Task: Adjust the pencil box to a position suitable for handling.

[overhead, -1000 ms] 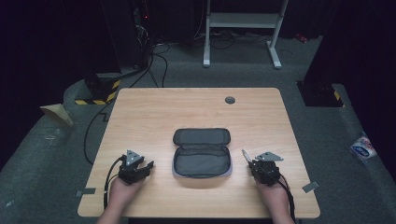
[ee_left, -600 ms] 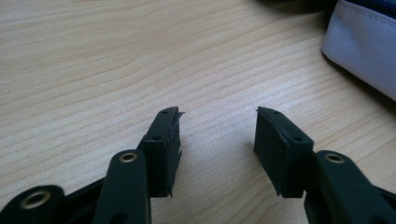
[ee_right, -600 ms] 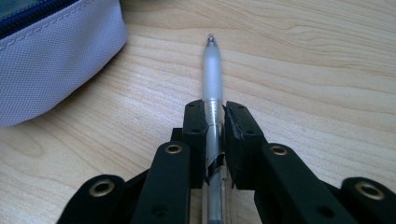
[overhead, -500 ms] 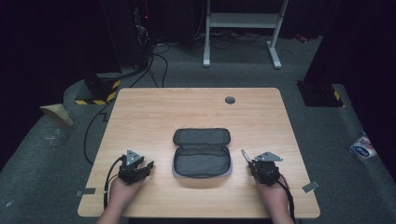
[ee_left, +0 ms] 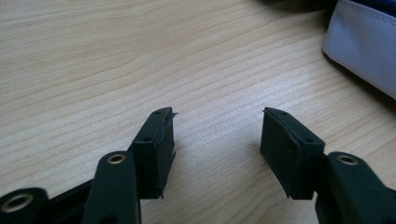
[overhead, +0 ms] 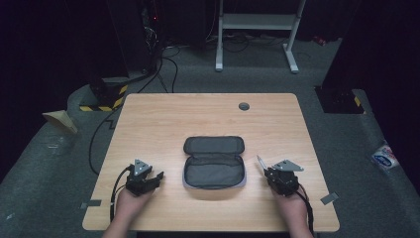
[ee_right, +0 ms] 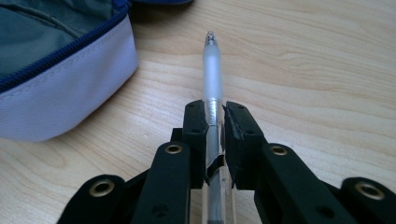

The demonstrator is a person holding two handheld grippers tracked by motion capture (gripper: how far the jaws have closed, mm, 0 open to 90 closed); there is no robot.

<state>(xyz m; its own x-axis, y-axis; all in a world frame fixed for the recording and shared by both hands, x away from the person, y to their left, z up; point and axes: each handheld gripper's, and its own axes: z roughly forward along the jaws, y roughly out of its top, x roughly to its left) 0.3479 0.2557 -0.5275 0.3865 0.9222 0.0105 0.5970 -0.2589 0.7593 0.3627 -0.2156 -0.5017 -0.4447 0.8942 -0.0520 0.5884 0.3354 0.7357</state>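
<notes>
Here the right gripper [ee_right: 215, 116] is clamped on a frosted pen [ee_right: 212, 74], tip aimed at the open pencil case [overhead: 214, 162] mid-desk, likely to drop it in, while the left gripper [ee_left: 217, 135], near the front-left corner, has just been opening, nothing between its jaws.

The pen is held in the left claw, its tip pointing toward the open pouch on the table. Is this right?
Not quite. The pen is held in the right claw, shut on its barrel, as the right gripper view shows. The left claw is open with nothing between its jaws, which have just been opening. The rest stands: the tip points toward the open pouch on the table.
</notes>
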